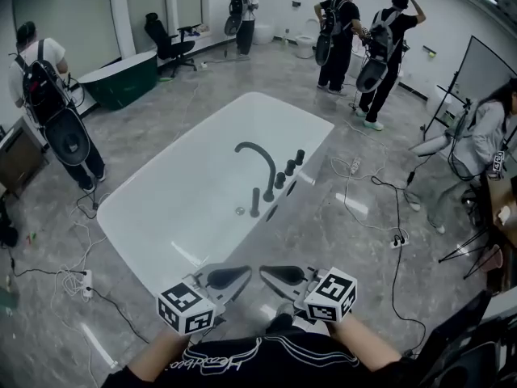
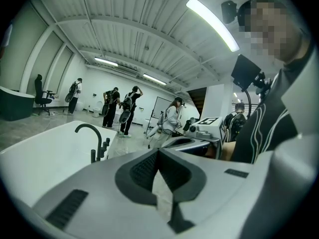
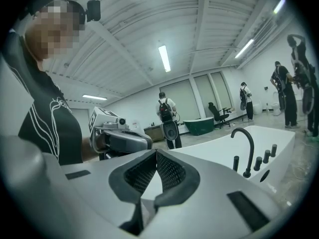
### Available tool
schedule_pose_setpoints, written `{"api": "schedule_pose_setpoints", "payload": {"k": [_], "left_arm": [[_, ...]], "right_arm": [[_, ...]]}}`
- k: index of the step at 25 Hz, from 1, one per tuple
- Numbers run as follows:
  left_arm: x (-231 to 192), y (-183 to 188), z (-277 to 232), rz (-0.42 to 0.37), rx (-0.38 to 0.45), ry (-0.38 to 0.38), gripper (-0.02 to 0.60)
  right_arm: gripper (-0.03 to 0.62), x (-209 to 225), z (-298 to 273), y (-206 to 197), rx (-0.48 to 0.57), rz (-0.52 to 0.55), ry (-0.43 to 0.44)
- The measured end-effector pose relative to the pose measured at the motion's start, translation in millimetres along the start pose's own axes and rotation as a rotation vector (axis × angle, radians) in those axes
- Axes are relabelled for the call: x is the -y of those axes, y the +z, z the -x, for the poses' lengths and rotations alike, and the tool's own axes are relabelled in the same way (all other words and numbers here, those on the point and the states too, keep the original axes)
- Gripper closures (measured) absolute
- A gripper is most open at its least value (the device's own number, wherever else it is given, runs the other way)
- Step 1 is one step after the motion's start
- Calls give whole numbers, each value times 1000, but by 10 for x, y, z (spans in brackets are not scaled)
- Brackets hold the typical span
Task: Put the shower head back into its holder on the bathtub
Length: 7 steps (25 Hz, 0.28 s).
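Left hand-held gripper (image 1: pixel 241 274) clenched, empty — right hand-held gripper (image 1: pixel 268 272) clenched, empty — near bathtub (image 1: pixel 133 210).

Shirt print (image 1: pixel 212 365): white script lettering is seen on the black shirt, too blurred to be read.
Left marker cube (image 1: pixel 186 307): only square code patterns are shown.
Right marker cube (image 1: pixel 333 294): square code patterns only, no letters.
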<state>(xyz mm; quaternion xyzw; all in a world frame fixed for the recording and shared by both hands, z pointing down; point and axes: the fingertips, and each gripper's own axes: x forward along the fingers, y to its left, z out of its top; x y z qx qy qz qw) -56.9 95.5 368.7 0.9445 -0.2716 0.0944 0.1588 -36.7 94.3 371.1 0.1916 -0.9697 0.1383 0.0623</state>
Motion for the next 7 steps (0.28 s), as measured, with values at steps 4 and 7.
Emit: {"api": "schedule_pose_setpoints", "payload": {"k": [4,7], "left_arm": [[9,-38,0,8,0,-3,577],[48,-52,3,18,4,-11,577]], "right_arm": [[579,-27,15,-34,5,-9,-7],[579,-63,38,-72,1,-17,-9]]}}
